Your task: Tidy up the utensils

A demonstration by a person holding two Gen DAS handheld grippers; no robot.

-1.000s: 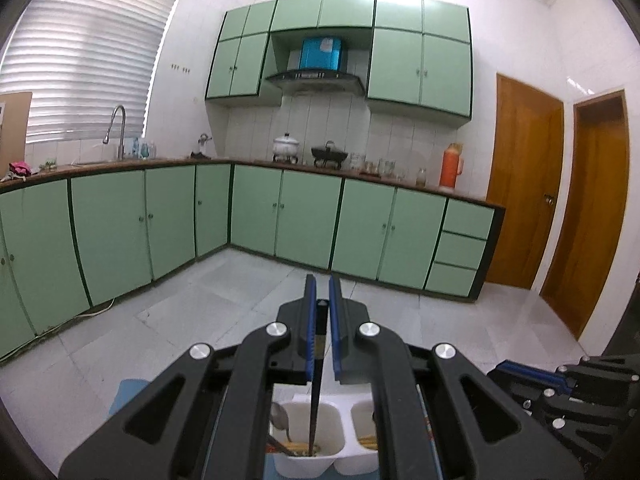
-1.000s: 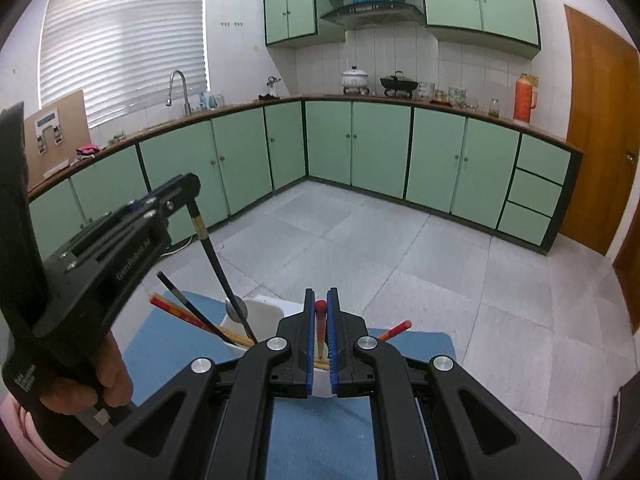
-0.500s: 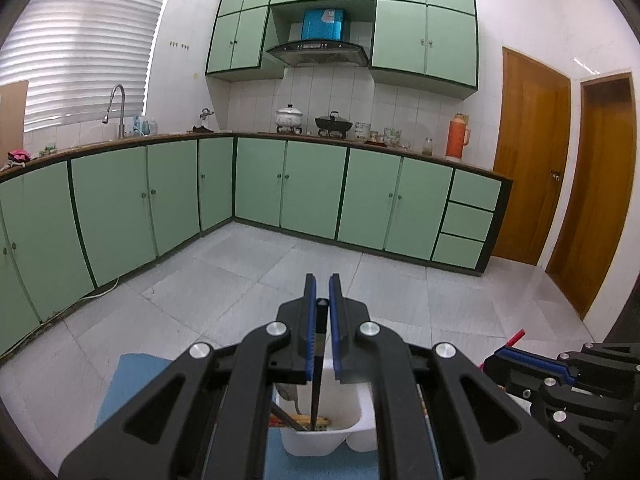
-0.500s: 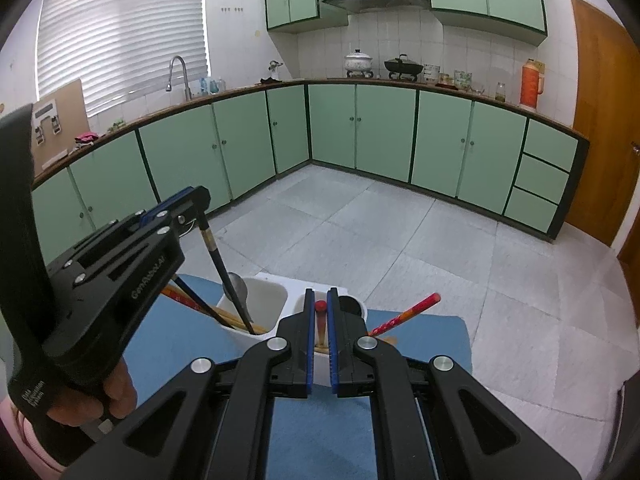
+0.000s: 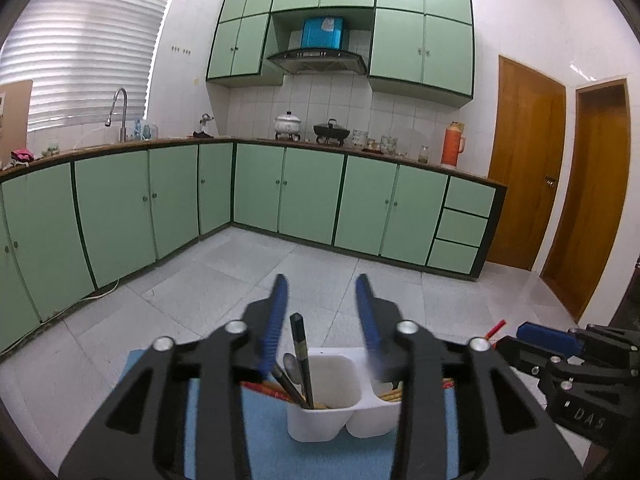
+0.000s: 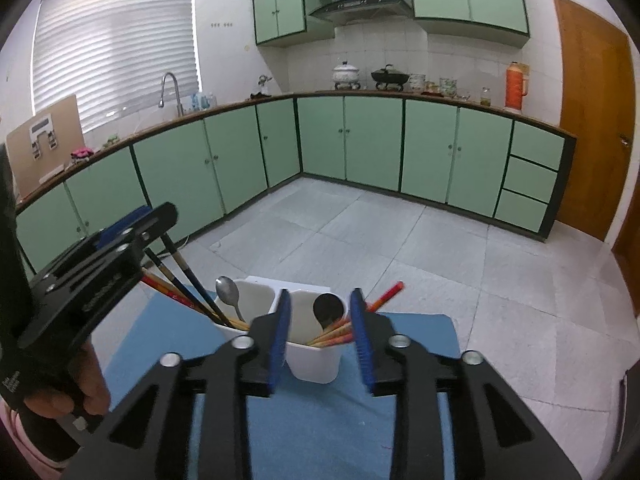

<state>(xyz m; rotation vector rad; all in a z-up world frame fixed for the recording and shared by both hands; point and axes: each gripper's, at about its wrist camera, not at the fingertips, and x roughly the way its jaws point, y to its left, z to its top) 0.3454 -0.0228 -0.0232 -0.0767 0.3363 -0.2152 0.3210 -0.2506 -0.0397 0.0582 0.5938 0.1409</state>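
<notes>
A white two-compartment holder stands on a blue mat. My left gripper hovers over the holder's left compartment, jaws opening. A black chopstick stands free between them, touching neither pad, beside a silver spoon and more chopsticks. My right gripper sits over the right compartment, jaws opening, nothing pressed between the pads. A red-ended chopstick leans out of that compartment beside a dark spoon.
The mat covers a small table with tiled floor beyond its far edge. Green cabinets run along the walls. A person's hand holds the left gripper's handle at the lower left of the right wrist view.
Both grippers went from shut to open. The black chopstick left the left pads and now rests in the left compartment; the red-ended one left the right pads and leans in the right compartment.
</notes>
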